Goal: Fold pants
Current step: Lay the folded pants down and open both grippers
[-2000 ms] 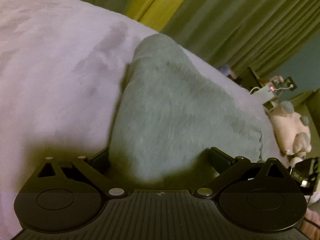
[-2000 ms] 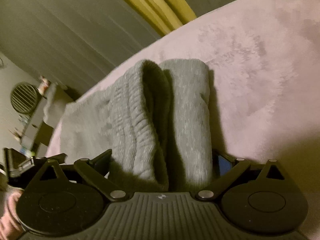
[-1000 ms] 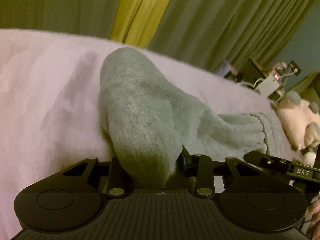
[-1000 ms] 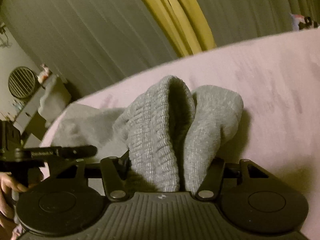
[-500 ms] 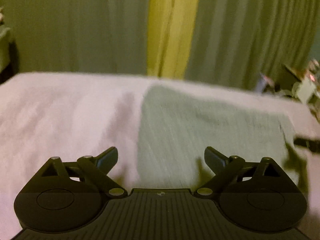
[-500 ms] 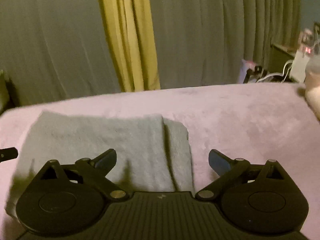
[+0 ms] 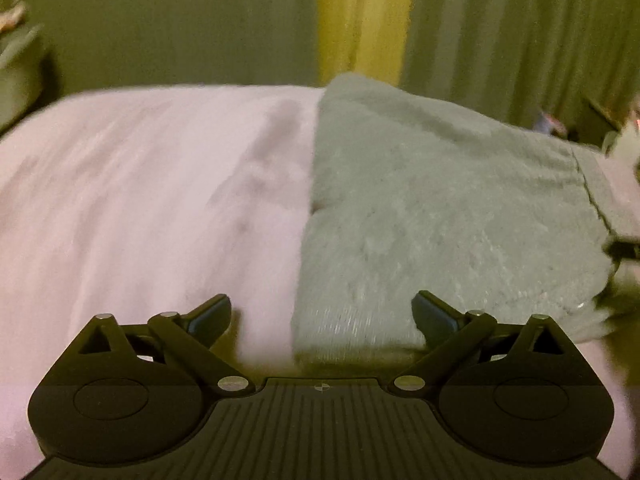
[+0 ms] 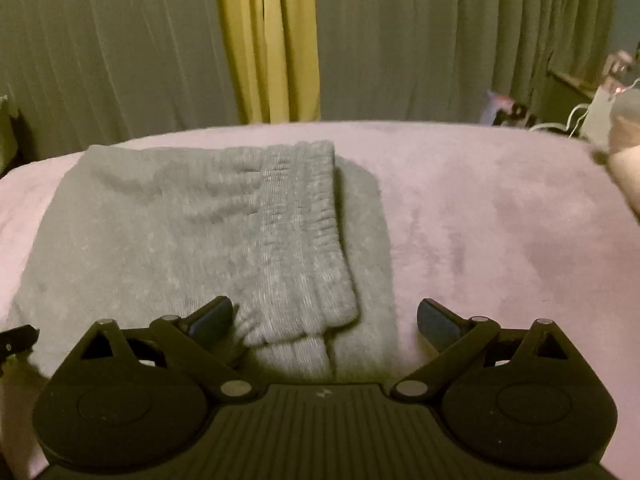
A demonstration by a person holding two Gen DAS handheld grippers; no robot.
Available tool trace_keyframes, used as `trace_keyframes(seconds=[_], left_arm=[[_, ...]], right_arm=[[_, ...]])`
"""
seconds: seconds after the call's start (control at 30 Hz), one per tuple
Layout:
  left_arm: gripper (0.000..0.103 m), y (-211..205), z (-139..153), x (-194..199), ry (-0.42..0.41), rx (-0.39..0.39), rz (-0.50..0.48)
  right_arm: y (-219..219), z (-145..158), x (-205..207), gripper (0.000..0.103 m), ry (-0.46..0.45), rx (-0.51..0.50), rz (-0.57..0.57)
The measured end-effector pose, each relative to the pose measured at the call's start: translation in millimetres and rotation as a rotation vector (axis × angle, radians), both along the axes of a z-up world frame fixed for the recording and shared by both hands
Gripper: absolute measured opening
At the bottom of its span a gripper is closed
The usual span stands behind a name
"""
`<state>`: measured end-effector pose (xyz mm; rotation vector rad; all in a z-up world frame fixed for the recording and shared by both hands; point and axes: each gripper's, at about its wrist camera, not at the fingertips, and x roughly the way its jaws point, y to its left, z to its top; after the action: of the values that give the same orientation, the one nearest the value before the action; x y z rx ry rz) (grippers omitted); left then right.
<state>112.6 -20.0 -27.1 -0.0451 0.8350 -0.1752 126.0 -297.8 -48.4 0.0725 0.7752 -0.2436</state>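
Observation:
The grey knit pants (image 8: 192, 240) lie folded into a compact stack on the pink bed cover (image 8: 500, 220). Their ribbed elastic waistband (image 8: 304, 232) lies on top near the right edge of the stack. My right gripper (image 8: 325, 318) is open and empty, just in front of the near right corner of the stack. In the left wrist view the pants (image 7: 448, 216) fill the right half, with the folded edge facing left. My left gripper (image 7: 322, 314) is open and empty at the near left corner of the stack.
Green curtains with a yellow strip (image 8: 272, 40) hang behind the bed. A pale plush toy (image 8: 628, 160) lies at the bed's right edge, with clutter and cables (image 8: 516, 114) behind it. Bare pink cover (image 7: 140, 208) lies to the left of the pants.
Both grippers were shut on folds of the pants one second ago. They have since opened, let the cloth drop flat, and drawn back a little.

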Motion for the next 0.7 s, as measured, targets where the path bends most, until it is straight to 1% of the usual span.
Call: trace_keyframes(seconds=[0.03, 0.07, 0.1, 0.13, 0.17, 0.27, 0.3, 0.33, 0.37, 0.4, 0.5, 0.57, 0.6, 0.7], left_arm=[[0.102, 2.1, -3.9, -5.8, 0.021, -0.024, 0.020], [0.102, 2.0, -6.2, -11.8, 0.034, -0.037, 0.033], [0.102, 1.4, -10.8, -18.0, 0.045, -0.045, 0.042], [0.102, -2.1, -14.7, -23.7, 0.072, -0.037, 0.036], [0.102, -10.2, -18.4, -29.8, 0.094, 0.010, 0.014], [0.102, -48.7, -25.5, -50.9, 0.073, 0.271, -0.101], [0.102, -58.1, -27.0, -57.1, 0.069, 0.316, -0.131], [0.102, -64.8, -26.0, -64.7, 0.052, 0.341, -0.146], [0.102, -68.3, -24.5, -70.0, 0.047, 0.343, -0.149], [0.102, -68.6, -23.9, -71.7, 0.068, 0.322, -0.144], [0.102, -58.5, -24.3, -74.3, 0.158, 0.238, -0.068], [0.102, -51.9, -24.1, -79.1, 0.198, 0.202, -0.052], [0.102, -50.6, -24.0, -82.3, 0.207, 0.204, -0.058], [0.103, -54.9, -24.4, -91.4, 0.211, 0.263, -0.085]], right_arm=[[1.2, -1.1, -8.6, 0.099, -0.006, 0.008, 0.001], [1.1, -4.6, -14.1, 0.099, 0.008, 0.025, 0.008], [5.0, -10.6, -19.9, 0.099, 0.050, 0.037, 0.016], [9.8, -16.9, -24.5, 0.099, 0.086, 0.038, 0.020], [15.8, -25.8, -34.7, 0.099, 0.122, 0.032, 0.026], [30.1, -43.4, -59.4, 0.099, 0.174, 0.001, 0.028], [33.9, -49.2, -67.1, 0.099, 0.198, -0.010, 0.017], [35.6, -53.5, -70.1, 0.099, 0.228, -0.009, -0.019], [35.2, -55.5, -71.3, 0.099, 0.254, 0.007, -0.071], [34.6, -55.1, -74.0, 0.099, 0.260, 0.030, -0.107], [36.9, -54.9, -83.4, 0.099, 0.240, 0.054, -0.143], [42.3, -54.3, -86.0, 0.099, 0.248, 0.048, -0.155], [46.4, -54.6, -85.6, 0.099, 0.266, 0.039, -0.148], [52.1, -53.0, -85.6, 0.099, 0.288, 0.009, -0.131]])
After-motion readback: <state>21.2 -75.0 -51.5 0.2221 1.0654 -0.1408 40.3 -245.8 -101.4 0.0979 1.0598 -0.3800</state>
